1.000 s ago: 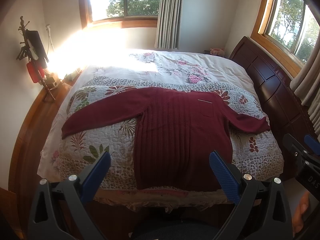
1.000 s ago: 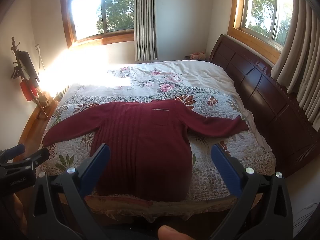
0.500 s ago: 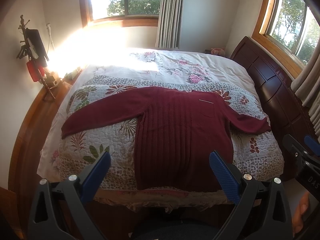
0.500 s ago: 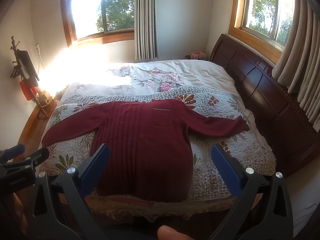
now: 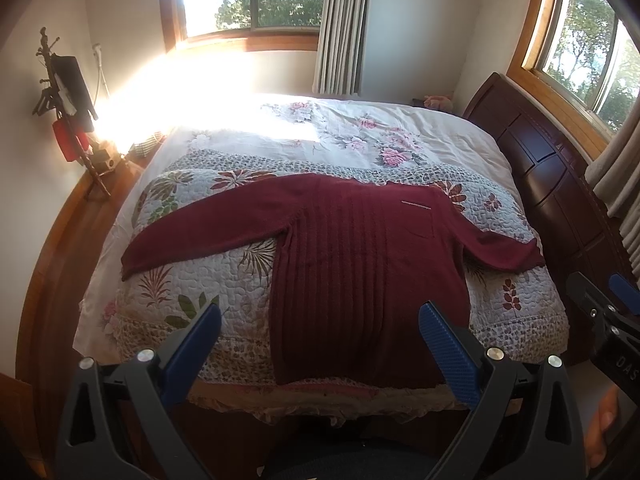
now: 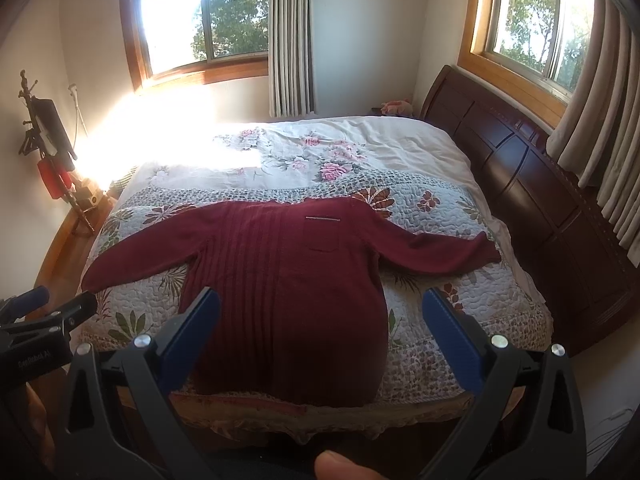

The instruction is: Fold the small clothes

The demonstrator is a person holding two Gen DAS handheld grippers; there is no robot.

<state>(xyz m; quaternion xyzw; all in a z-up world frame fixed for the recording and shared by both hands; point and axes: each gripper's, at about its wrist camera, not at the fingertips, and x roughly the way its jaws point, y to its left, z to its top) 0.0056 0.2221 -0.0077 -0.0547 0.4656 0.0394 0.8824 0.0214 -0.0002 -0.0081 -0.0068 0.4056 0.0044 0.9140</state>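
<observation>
1. Sweater [image 5: 360, 264], dark red and ribbed, lies flat on the bed [image 5: 248, 152] ahead of both grippers, with its two sleeves spread out to either side and its hem at the bed's near edge.
2. Left gripper [image 5: 320, 344] hangs released, its blue-padded fingers [image 5: 192, 348] wide apart with nothing between them; the sweater's hem sits just ahead of it, not touching.
3. Right gripper [image 6: 320, 332] is likewise spread and empty, and the sweater's body lies straight ahead between its fingers' line of sight.
4. Seen from the left wrist, the right gripper's tip shows at the far right edge, beside the bed's corner; a fingertip of the person's hand [image 5: 606, 428] shows below it.
5. Floral quilt [image 6: 432, 280] covers the near half of the bed under the sweater, with a paler flowered sheet beyond it.
6. Dark wooden headboard [image 6: 520, 168] stands to the right of the grippers, under a curtained window.
7. Black stand [image 5: 68, 92] leans against the wall to the far left; glare from the window washes out what sits at its foot, possibly a small box.
</observation>
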